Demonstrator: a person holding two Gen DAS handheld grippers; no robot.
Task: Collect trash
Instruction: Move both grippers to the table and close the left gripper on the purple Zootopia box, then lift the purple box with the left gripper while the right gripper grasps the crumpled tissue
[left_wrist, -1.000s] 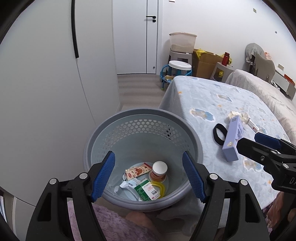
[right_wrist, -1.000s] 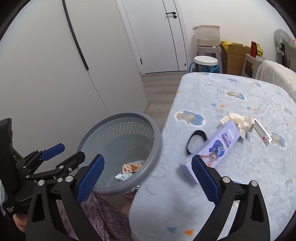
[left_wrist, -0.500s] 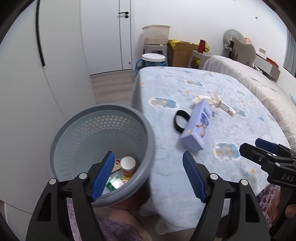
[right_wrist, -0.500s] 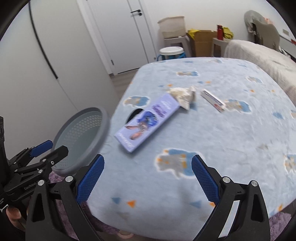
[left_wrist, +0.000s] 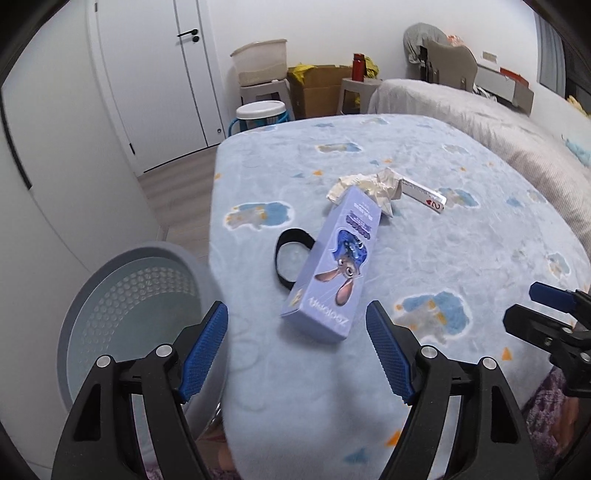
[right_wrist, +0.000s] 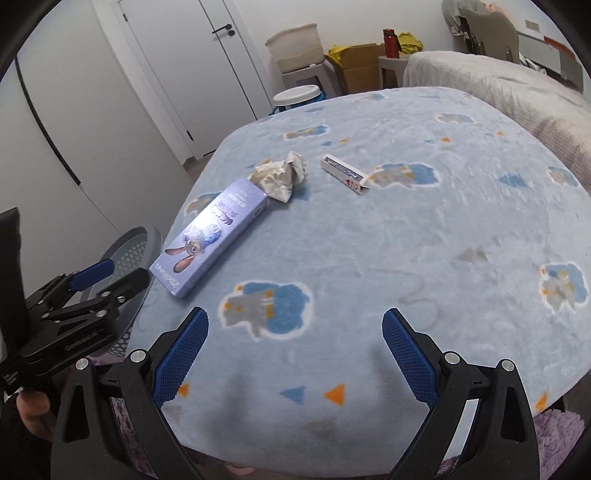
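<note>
A long lilac Zootopia box (left_wrist: 338, 264) (right_wrist: 210, 236) lies on the light blue blanket-covered table (left_wrist: 443, 258), partly over a black band (left_wrist: 282, 258). Behind it lie a crumpled white paper (left_wrist: 373, 184) (right_wrist: 282, 177) and a small card box (left_wrist: 424, 195) (right_wrist: 345, 173). A grey perforated basket (left_wrist: 129, 306) (right_wrist: 125, 258) stands on the floor at the table's left edge. My left gripper (left_wrist: 297, 350) is open and empty, just in front of the lilac box. My right gripper (right_wrist: 295, 354) is open and empty over the table's near edge.
A white wardrobe (left_wrist: 55, 166) and door (left_wrist: 159, 74) are at the left. Stools (left_wrist: 262, 110), a storage tub (left_wrist: 258, 62) and a cardboard box (left_wrist: 317, 88) stand behind the table. A sofa (left_wrist: 480, 118) runs along the right.
Both grippers have swung right, from over the basket to over the table. The lilac box now lies centred ahead of the left gripper. Both stay open.
</note>
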